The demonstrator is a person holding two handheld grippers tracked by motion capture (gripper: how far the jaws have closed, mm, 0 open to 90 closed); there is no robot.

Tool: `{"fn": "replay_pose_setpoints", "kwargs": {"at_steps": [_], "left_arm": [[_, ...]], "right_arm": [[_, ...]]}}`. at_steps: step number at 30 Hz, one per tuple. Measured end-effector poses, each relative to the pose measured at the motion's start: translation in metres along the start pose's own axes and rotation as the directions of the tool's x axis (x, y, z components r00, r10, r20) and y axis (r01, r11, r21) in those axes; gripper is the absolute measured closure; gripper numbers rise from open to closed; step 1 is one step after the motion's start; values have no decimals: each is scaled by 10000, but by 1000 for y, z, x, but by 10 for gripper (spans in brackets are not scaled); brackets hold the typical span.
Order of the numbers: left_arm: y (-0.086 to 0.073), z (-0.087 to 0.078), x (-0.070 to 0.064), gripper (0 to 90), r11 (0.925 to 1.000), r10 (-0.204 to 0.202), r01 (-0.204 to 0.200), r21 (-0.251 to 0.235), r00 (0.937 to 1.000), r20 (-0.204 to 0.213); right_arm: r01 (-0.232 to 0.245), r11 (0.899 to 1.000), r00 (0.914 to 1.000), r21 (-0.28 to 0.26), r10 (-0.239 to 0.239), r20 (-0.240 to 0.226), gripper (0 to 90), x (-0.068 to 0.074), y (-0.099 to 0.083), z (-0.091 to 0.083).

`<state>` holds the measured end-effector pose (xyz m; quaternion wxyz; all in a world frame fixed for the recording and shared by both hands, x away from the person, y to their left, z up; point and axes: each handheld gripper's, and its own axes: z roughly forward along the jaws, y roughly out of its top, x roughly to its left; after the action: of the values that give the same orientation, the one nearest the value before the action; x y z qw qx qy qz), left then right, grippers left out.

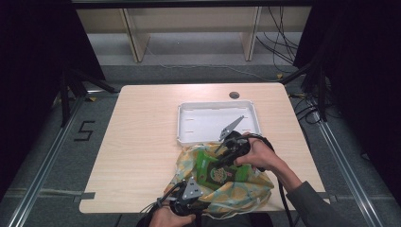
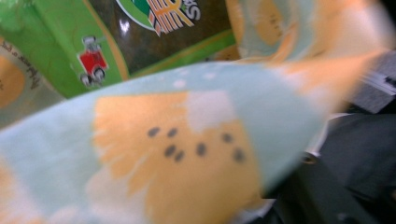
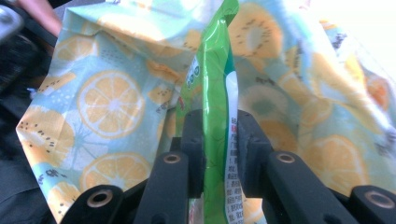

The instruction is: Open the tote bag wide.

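While the right gripper clamps its jaws on the edge of the glossy green snack packet, the packet's long axis runs across the table's near edge. It sits inside the pale blue cloth bag printed with orange slices, whose near rim the left gripper holds, grip unclear. Beyond lies a white plastic tray on the light wooden table, with grey floor around.

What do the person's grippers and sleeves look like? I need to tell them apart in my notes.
Both are black. The left gripper carries a grey three-cornered plate, as does the right gripper, which has blocky jaws on arms with round metal rivets. Black cables trail from each. The right sleeve is dark grey.
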<state>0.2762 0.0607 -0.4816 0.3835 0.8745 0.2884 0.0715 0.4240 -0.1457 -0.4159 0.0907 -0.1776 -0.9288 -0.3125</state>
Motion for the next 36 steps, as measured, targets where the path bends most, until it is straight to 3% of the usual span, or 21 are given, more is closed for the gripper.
{"fn": "replay_pose_setpoints", "kwargs": {"at_steps": [1, 4, 6, 10, 13, 14, 16, 19, 23, 25, 31, 36], "left_arm": [[0, -3, -1, 540, 9999, -149, 150, -83, 9999, 55], [-1, -14, 0, 474, 9993, -375, 376, -44, 9990, 226], [-2, -22, 2, 445, 9981, -603, 606, -142, 9980, 186], [-4, -39, 5, 386, 9969, -772, 777, -158, 9966, 271], [-5, -50, 8, 366, 9978, -657, 660, -101, 9975, 264], [-6, -52, 8, 360, 9959, -890, 893, -106, 9958, 227], [-7, -57, 12, 348, 9969, -777, 778, -149, 9969, 82], [-9, -64, 17, 342, 9935, -1114, 1112, -235, 9938, -50], [-14, -75, 25, 338, 9936, -1111, 1104, -215, 9932, -345], [-18, -78, 29, 336, 9938, -1112, 1105, -140, 9922, -563], [-27, -82, 38, 320, 9920, -1257, 1262, -29, 9854, -1149], [-32, -82, 46, 308, 9909, -1328, 1347, 20, 9791, -1539]], "right_arm": [[-176, 9998, 9998, -6, 176, 109, 767, 0, 0, -2], [32, 9999, 9998, -156, -29, 200, 767, -1, 0, -6], [-105, 9998, 9996, -173, 110, 262, 767, 0, -1, -9], [127, 9995, 9994, -296, -118, 322, 768, -2, 0, -14], [-243, 9992, 9990, -316, 255, 378, 769, 0, -1, -18], [-116, 9992, 9993, -389, 130, 361, 769, -1, -1, -20], [-47, 9986, 9991, -520, 69, 416, 769, -2, -1, -22], [-178, 9978, 9988, -643, 206, 444, 768, -1, -1, -28], [-34, 9962, 9987, -872, 79, 513, 768, -1, -1, -35], [349, 9935, 9975, -1085, -279, 656, 768, -2, 0, -38], [69, 9921, 9974, -1249, 20, 716, 769, 1, 0, -48], [213, 9897, 9969, -1417, -102, 786, 769, 2, 1, -55]]}}
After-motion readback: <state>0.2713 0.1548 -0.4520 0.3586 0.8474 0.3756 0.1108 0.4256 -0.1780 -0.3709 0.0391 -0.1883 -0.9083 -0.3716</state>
